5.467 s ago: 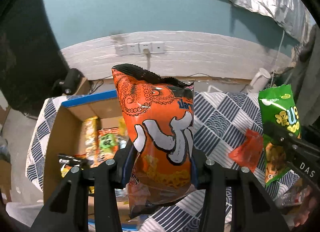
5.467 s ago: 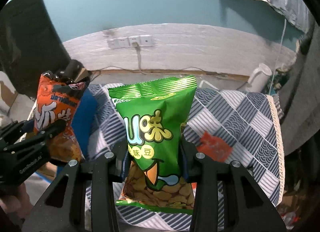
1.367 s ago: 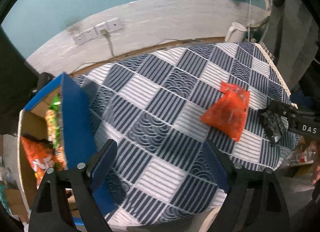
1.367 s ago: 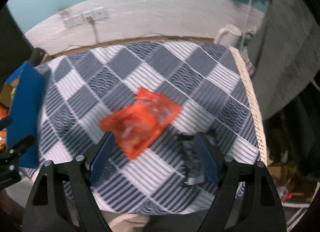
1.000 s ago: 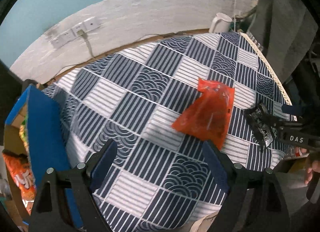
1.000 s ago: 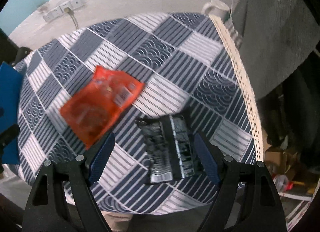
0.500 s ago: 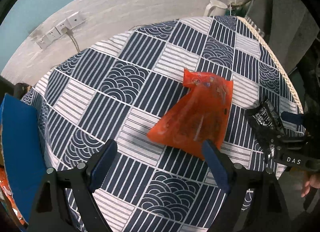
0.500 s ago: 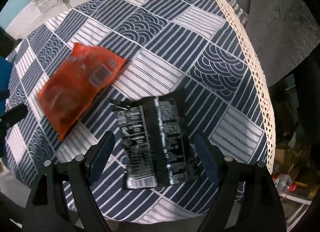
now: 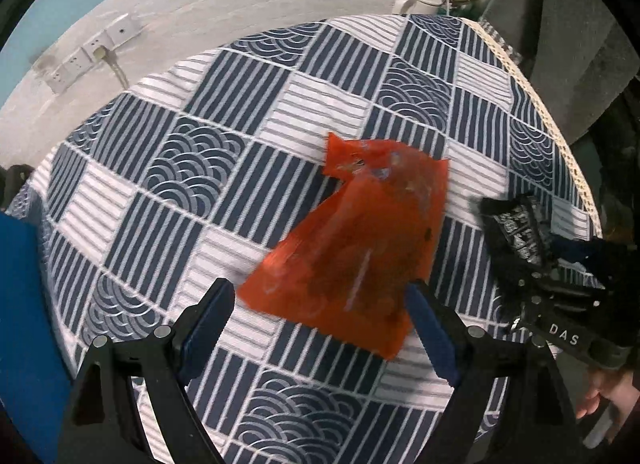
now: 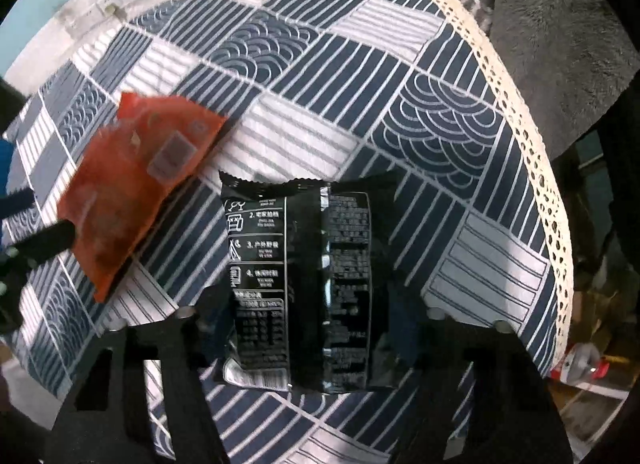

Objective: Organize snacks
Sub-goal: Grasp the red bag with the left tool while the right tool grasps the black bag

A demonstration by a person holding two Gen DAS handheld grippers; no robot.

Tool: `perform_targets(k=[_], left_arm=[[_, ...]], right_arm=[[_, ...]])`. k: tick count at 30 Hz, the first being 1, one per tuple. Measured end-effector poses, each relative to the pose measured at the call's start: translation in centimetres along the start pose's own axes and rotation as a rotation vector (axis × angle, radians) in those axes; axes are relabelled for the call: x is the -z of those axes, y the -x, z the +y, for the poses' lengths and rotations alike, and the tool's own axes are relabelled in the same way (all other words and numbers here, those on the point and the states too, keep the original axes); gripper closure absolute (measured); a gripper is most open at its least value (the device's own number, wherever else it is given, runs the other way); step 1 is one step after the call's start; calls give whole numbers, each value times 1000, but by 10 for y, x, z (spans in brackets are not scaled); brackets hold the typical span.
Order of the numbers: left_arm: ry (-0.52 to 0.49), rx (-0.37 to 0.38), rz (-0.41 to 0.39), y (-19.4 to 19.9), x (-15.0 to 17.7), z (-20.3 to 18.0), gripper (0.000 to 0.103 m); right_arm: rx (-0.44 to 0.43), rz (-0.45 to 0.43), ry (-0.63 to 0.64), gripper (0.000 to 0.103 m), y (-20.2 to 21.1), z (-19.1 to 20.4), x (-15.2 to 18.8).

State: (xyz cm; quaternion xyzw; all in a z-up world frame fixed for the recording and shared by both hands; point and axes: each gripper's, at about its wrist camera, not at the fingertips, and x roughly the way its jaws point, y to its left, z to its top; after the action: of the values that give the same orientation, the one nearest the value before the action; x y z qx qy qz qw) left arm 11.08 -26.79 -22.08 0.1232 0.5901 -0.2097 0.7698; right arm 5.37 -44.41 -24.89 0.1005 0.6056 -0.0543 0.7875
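Lying on the tablecloth (image 9: 248, 112): one orange packet (image 9: 360, 240), one black packet (image 10: 308, 284).

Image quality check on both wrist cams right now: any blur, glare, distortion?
Left wrist: heavy fisheye bowing of the tablecloth, dark vignette corners; the orange packet is smeared by motion, and the right claw at the edge is soft. Right wrist: the black packet shows specular glare streaks down its centre seam, its print is still mostly legible, and the claw fingers at the bottom are blurred and underexposed.
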Motion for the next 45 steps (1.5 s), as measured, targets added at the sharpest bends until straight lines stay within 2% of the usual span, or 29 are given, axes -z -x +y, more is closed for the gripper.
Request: perform_targets(k=[5, 11, 14, 20, 25, 30, 33, 35, 36, 40, 45], left_arm=[[-49, 9, -10, -5, -9, -11, 15], [-45, 75, -16, -13, -24, -14, 15], [-78, 85, 20, -21, -28, -20, 15], [-129, 53, 38, -36, -32, -28, 14], [-132, 42, 26, -45, -36, -30, 5], [-139, 42, 45, -58, -40, -32, 5], [-136, 48, 29, -59, -41, -35, 5], [-130, 61, 21, -56, -37, -33, 9], [-135, 55, 9, -53, -34, -33, 17], [-163, 62, -1, -45, -25, -36, 33], [-157, 60, 3, -40, -14, -40, 39]], right_arm=[[-10, -45, -46, 44, 5, -6, -3], [-18, -74, -88, 44, 14, -19, 0], [-24, -89, -104, 44, 17, -21, -2], [-17, -101, -98, 44, 23, -25, -2], [-17, -100, -103, 44, 24, -22, 1], [-25, -102, -101, 44, 23, -18, -4], [-28, -100, -99, 44, 25, -18, -3], [-29, -99, -103, 44, 25, -19, -4], [-30, -97, -104, 44, 25, -19, -4], [-31, -97, -104, 44, 26, -18, -4], [-34, -99, -102, 44, 28, -15, -5]])
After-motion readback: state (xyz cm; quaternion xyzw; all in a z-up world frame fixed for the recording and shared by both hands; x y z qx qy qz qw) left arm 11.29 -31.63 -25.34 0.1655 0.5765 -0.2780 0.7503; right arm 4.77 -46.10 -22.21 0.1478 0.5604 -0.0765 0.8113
